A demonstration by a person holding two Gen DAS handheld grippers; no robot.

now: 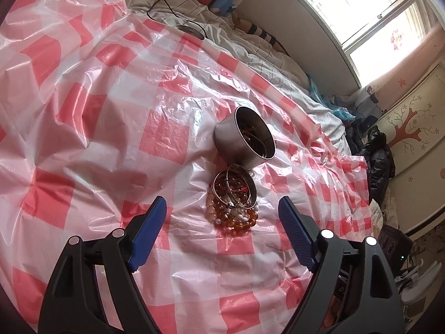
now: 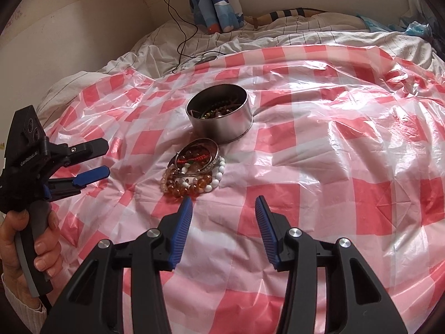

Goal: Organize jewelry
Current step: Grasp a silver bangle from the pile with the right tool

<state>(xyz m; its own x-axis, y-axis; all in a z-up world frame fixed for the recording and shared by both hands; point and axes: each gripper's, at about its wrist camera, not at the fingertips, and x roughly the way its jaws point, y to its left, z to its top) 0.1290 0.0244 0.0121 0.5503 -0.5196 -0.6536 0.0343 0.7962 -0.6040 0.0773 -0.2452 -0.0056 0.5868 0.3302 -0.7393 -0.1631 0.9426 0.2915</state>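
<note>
A heap of bracelets (image 1: 233,197) (image 2: 194,171) lies on the red-and-white checked plastic sheet (image 1: 111,117) (image 2: 319,144): amber beads, white beads, silver bangles and a red cord. Just beyond it stands a round metal tin (image 1: 244,136) (image 2: 221,112) with more jewelry inside. My left gripper (image 1: 222,204) is open and empty, its blue pads wide apart a little short of the heap. In the right wrist view the left gripper (image 2: 104,158) shows at the left, held by a hand (image 2: 25,247). My right gripper (image 2: 224,203) is open and empty, just short of the heap and to its right.
The sheet covers a bed with striped bedding (image 2: 306,33) behind it. A black cable (image 2: 180,36) runs from the wall to a small dark disc (image 1: 192,30) on the bedding. A window (image 1: 361,8), a painted cabinet (image 1: 411,128) and dark clothes (image 1: 378,156) are at the right.
</note>
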